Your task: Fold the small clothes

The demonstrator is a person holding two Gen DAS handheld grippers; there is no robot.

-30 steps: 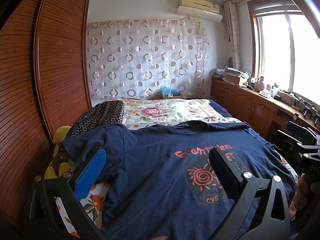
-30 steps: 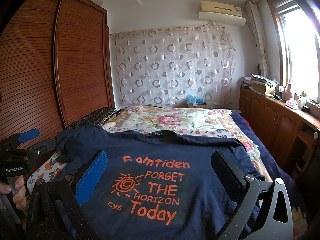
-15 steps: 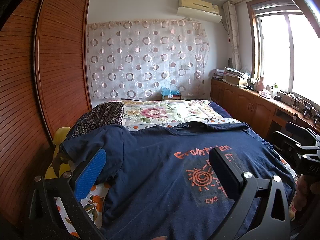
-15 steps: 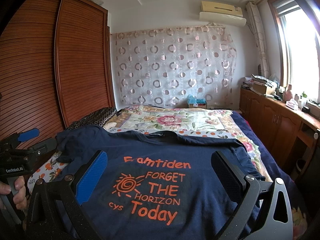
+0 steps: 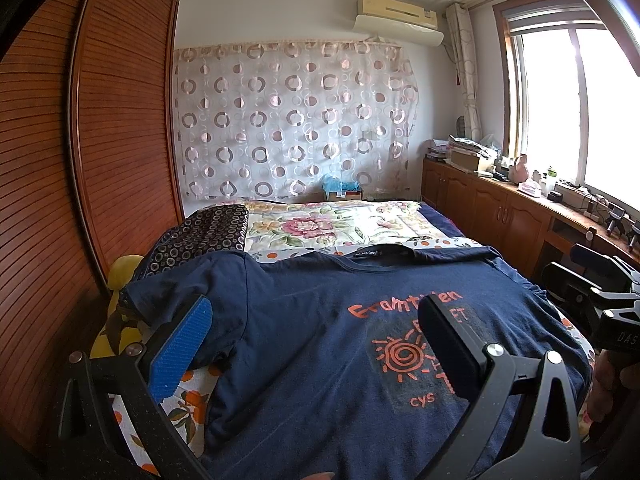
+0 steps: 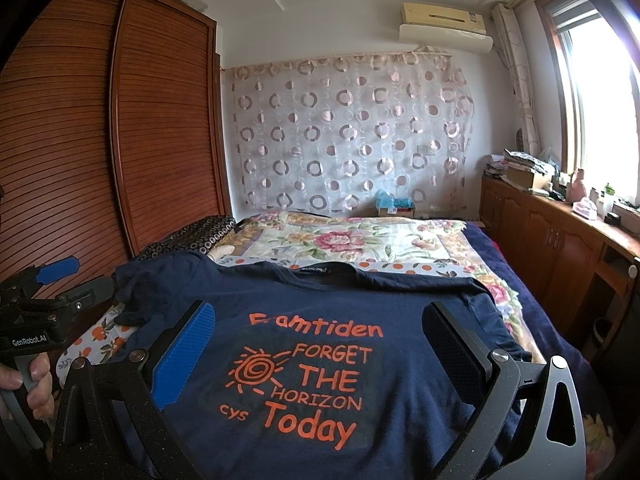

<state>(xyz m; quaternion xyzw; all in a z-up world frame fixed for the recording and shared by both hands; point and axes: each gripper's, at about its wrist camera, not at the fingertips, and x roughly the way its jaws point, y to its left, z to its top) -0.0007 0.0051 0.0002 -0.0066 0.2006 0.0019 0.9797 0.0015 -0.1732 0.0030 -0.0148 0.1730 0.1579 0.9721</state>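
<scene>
A navy T-shirt with orange print lies spread flat, front up, on the near end of the bed, collar toward the far wall. My left gripper hovers open over its left half, near the left sleeve. Open too, my right gripper hangs above the printed chest, nothing between its fingers. Each gripper shows in the other's view: the right one at the right edge, the left one at the left edge, held by a hand.
The bed carries a floral quilt and a dark circle-patterned pillow. A slatted wooden wardrobe lines the left side. A wooden cabinet with clutter runs under the window on the right. A patterned curtain covers the far wall.
</scene>
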